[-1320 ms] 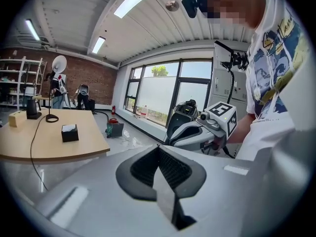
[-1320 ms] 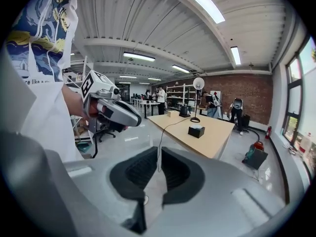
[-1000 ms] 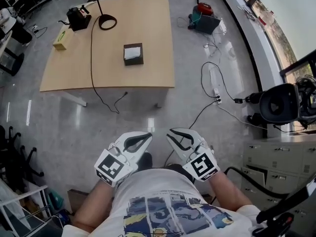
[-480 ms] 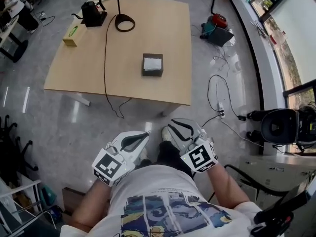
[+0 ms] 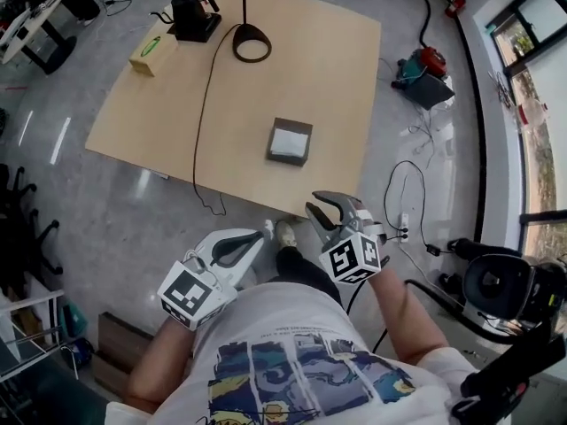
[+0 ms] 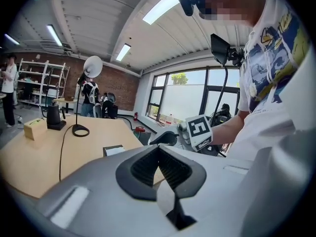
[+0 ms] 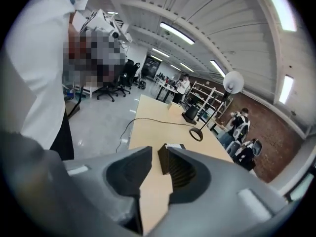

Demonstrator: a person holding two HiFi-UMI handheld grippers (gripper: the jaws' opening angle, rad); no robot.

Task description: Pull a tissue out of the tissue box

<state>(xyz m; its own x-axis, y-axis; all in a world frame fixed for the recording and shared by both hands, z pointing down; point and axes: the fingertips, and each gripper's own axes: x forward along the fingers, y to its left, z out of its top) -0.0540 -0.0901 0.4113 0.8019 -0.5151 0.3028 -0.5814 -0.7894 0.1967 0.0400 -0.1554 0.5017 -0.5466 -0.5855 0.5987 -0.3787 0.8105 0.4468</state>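
Observation:
The dark tissue box (image 5: 289,141) with a white tissue showing on top stands on the wooden table (image 5: 337,78), near its front edge. It also appears beyond the jaws in the left gripper view (image 6: 114,150) and the right gripper view (image 7: 174,146). Both grippers are held off the table, close to my body. My left gripper (image 5: 257,238) (image 6: 158,149) is shut and holds nothing. My right gripper (image 5: 312,204) (image 7: 155,154) is shut and bare, its tips by the table's near edge, well short of the box. It also shows in the left gripper view (image 6: 154,141).
A ring-shaped lamp base (image 5: 252,42), a black device (image 5: 193,16) and a small yellow box (image 5: 151,54) stand at the table's far end, with a cable (image 5: 204,122) trailing off the front. On the floor to the right lie a red machine (image 5: 430,60) and cables (image 5: 403,184).
The table and tissue box have come nearer as I stepped forward. My right gripper has moved forward to the table's edge. The left gripper stays low by my body.

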